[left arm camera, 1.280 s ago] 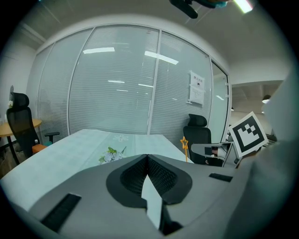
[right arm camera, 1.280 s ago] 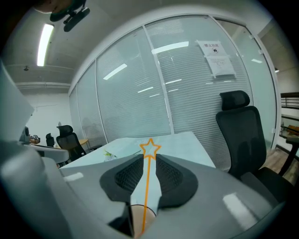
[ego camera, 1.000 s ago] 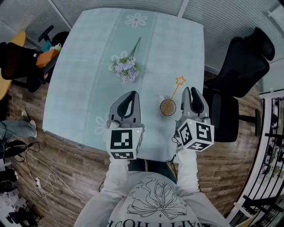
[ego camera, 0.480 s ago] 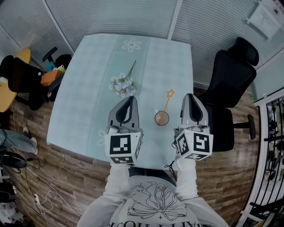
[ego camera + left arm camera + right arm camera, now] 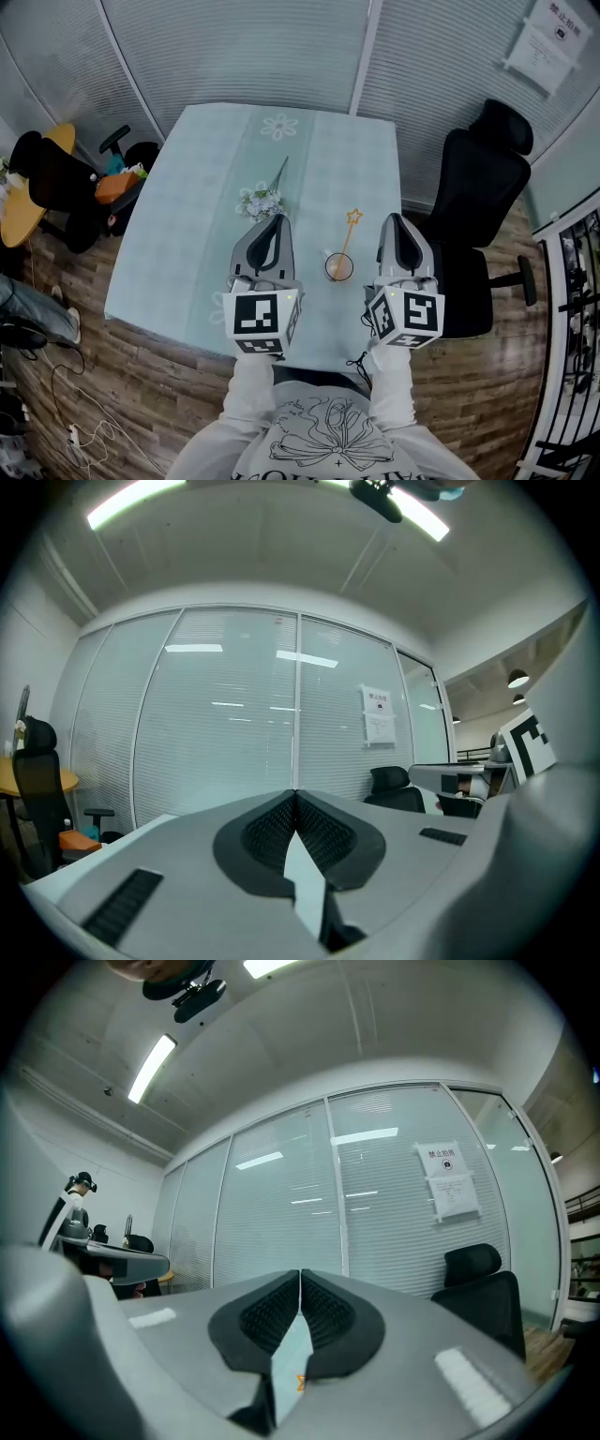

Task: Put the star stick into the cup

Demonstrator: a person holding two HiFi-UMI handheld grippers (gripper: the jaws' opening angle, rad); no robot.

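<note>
head view: the star stick (image 5: 348,234) stands tilted in the cup (image 5: 338,268), just right of the left gripper (image 5: 277,221) and left of the right gripper (image 5: 395,219), both jaws pressed together on nothing, so the task looks done and nothing more seems called for.
</note>
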